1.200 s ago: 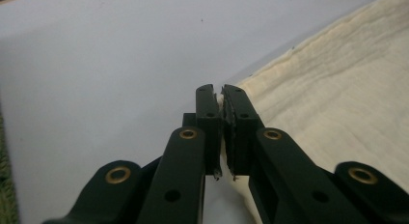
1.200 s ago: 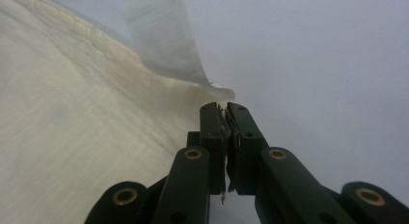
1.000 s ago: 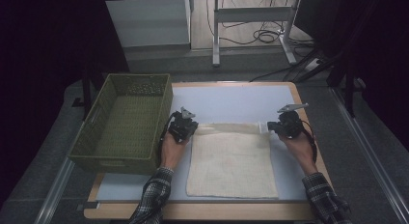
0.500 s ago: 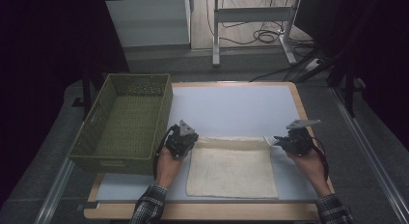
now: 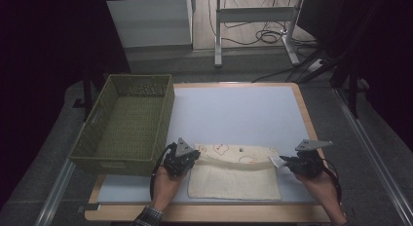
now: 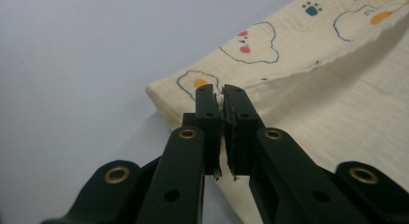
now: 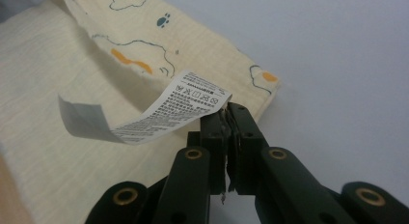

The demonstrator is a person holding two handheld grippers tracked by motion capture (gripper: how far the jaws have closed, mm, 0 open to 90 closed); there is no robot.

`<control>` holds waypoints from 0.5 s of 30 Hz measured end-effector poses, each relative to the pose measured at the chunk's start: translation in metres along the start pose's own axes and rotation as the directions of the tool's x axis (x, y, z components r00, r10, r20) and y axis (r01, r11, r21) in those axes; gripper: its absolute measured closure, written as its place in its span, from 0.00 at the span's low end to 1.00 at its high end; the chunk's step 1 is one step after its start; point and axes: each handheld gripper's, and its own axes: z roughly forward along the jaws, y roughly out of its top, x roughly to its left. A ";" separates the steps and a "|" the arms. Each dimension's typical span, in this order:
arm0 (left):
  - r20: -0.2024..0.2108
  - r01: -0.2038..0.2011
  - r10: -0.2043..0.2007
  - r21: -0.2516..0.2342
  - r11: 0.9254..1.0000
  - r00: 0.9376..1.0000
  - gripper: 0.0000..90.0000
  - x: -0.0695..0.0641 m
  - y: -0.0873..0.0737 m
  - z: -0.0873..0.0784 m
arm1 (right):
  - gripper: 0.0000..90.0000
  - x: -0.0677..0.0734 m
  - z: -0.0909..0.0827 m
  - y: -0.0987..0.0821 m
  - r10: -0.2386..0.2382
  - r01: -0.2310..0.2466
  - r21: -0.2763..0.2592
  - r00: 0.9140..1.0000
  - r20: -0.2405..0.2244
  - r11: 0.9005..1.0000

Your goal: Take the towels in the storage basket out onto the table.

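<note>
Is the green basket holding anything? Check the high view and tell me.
No, the green woven basket at the left of the table shows a bare bottom, and the cloth lies beside it.

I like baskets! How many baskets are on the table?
1. The green woven basket stands on the table's left side, beside the cloth. No others can be seen.

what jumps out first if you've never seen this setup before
A cream cloth printed with little cartoon clouds lies at the near edge of the pale blue table, its far edge lifted and folded toward the person. The left tongs and right tongs each pinch a corner of that raised edge, and a white care label curls up beside the right pair. To the left stands a green woven basket.
</note>
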 end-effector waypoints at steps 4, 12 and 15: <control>0.018 0.002 -0.002 -0.010 1.000 1.000 0.95 -0.008 -0.007 -0.009 | 0.95 0.006 -0.008 -0.008 0.003 -0.003 -0.006 1.000 -0.015 1.000; 0.042 0.016 -0.015 -0.036 0.999 0.999 0.95 -0.015 -0.020 -0.029 | 0.95 0.025 -0.020 -0.020 -0.012 0.012 -0.001 0.998 -0.054 1.000; 0.055 0.012 -0.009 -0.039 0.999 0.998 0.95 -0.018 -0.025 -0.036 | 0.95 0.033 -0.023 -0.024 -0.021 0.021 0.004 0.998 -0.062 1.000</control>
